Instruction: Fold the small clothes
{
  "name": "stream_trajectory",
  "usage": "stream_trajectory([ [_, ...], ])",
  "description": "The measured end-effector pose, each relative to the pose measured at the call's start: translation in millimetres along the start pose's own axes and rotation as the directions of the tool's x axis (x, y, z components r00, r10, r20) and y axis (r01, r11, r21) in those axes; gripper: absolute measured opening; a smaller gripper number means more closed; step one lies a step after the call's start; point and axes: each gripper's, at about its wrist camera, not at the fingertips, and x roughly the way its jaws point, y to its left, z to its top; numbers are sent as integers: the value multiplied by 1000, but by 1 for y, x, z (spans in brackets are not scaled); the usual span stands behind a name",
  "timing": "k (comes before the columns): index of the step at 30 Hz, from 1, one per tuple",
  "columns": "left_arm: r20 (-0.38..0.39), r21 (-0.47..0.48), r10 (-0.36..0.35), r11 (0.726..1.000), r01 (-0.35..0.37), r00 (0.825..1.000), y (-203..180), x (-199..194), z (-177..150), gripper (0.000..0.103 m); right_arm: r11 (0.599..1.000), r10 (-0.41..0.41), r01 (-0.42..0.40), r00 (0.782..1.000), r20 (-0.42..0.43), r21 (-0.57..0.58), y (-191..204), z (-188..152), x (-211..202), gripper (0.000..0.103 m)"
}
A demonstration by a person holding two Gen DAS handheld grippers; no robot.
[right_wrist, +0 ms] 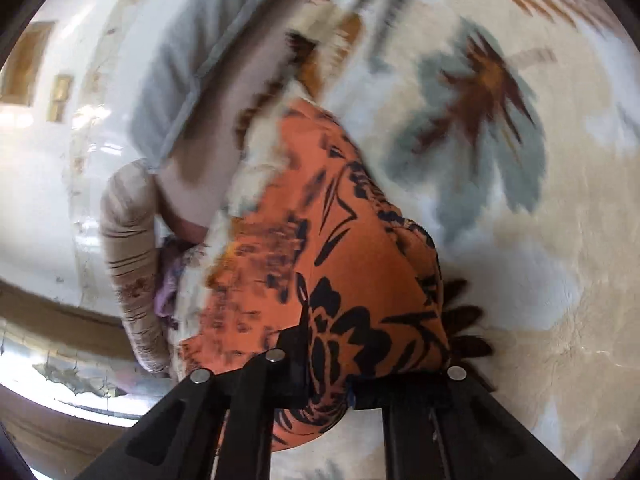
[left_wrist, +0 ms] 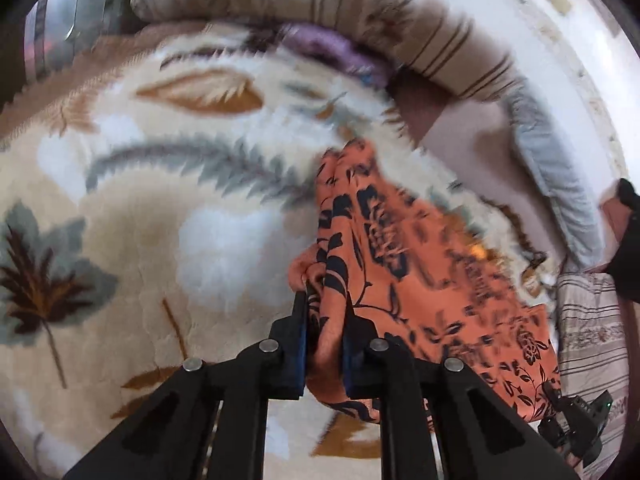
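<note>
An orange garment with a black flower print (left_wrist: 404, 264) lies bunched on a fluffy cream blanket with leaf patterns (left_wrist: 160, 200). My left gripper (left_wrist: 325, 300) is shut on a fold of the cloth at its near left edge, and the fabric bulges out between the black fingers. In the right wrist view the same orange garment (right_wrist: 320, 240) drapes over my right gripper (right_wrist: 326, 344), which is shut on it; cloth covers the right finger. The other gripper's black body (left_wrist: 572, 424) shows at the lower right of the left wrist view. Both views are motion-blurred.
A long beige striped bolster (left_wrist: 320, 8) runs along the blanket's far side, with a purple cloth (left_wrist: 328, 46) tucked against it. A grey pillow (left_wrist: 556, 176) and a striped sheet (left_wrist: 592, 328) lie to the right. A white wall (right_wrist: 40, 184) stands beyond.
</note>
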Motion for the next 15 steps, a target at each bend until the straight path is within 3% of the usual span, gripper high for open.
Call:
stream_trajectory([
  [4,68,23,-36,999,35,997,-16,-53,6,12,997,45,-43,999,29,-70,40,4,-37,10],
  [8,99,47,-59,997,54,993,-4,-113,-21,12,991,67,-65,998,17,-116,46,-21,-87,10],
  [11,56,46,-33,998,31,998,24,-133,-65,12,993,35,-39,999,-41,-108,13,-63,-118,11],
  [13,20,31,35,999,-36,999,50,-125,-96,12,995,-32,22,994,-107,-97,-22,-94,-121,15],
  [15,-41,23,120,993,-120,992,76,-102,-117,12,987,-147,132,974,-171,-96,-60,-117,-113,24],
])
